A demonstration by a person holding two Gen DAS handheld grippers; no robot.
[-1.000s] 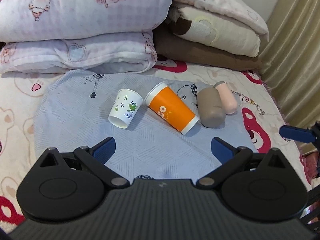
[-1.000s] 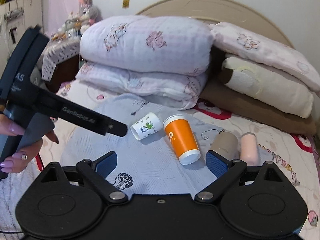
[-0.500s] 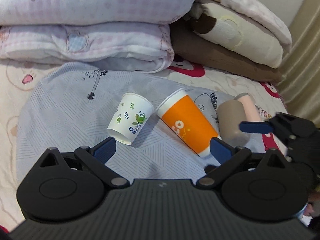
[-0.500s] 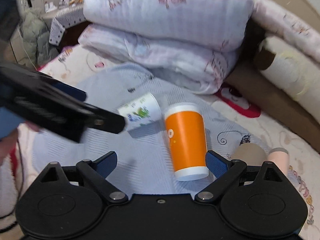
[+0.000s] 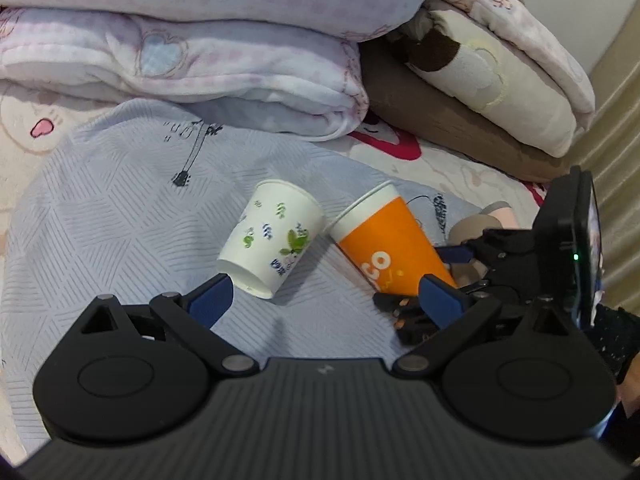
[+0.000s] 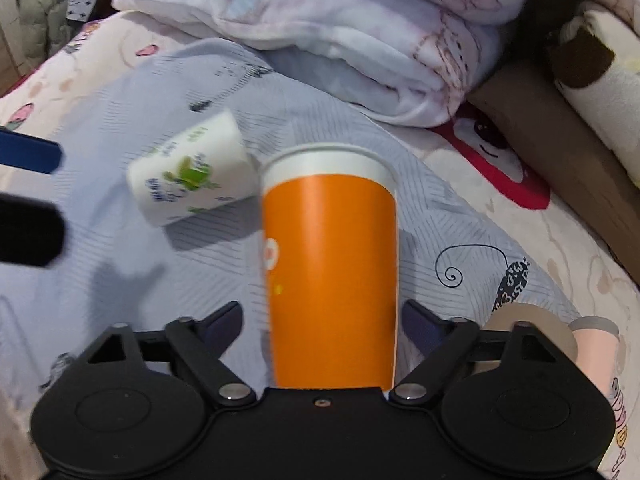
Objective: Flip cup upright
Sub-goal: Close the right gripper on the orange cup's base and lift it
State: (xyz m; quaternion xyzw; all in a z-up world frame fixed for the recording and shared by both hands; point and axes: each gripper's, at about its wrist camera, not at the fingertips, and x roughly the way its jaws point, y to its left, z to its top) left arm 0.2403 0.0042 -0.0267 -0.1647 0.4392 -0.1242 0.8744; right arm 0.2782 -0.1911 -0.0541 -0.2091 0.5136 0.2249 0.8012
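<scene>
Bed with a grey-blue cloth [image 5: 120,240]. Left to right: my left tongs [image 5: 324,300] gape wide, near the base of the white leaf-print cup [image 5: 272,244] on its side. Orange cup [image 6: 332,280] lies base-first between my right tongs [image 6: 324,322], also wide and unclamped; its long axis runs straight away, rim far. Right is nearer.

Soft even indoor light, faint shadows, fisheye-bent edges, slight motion blur.
</scene>
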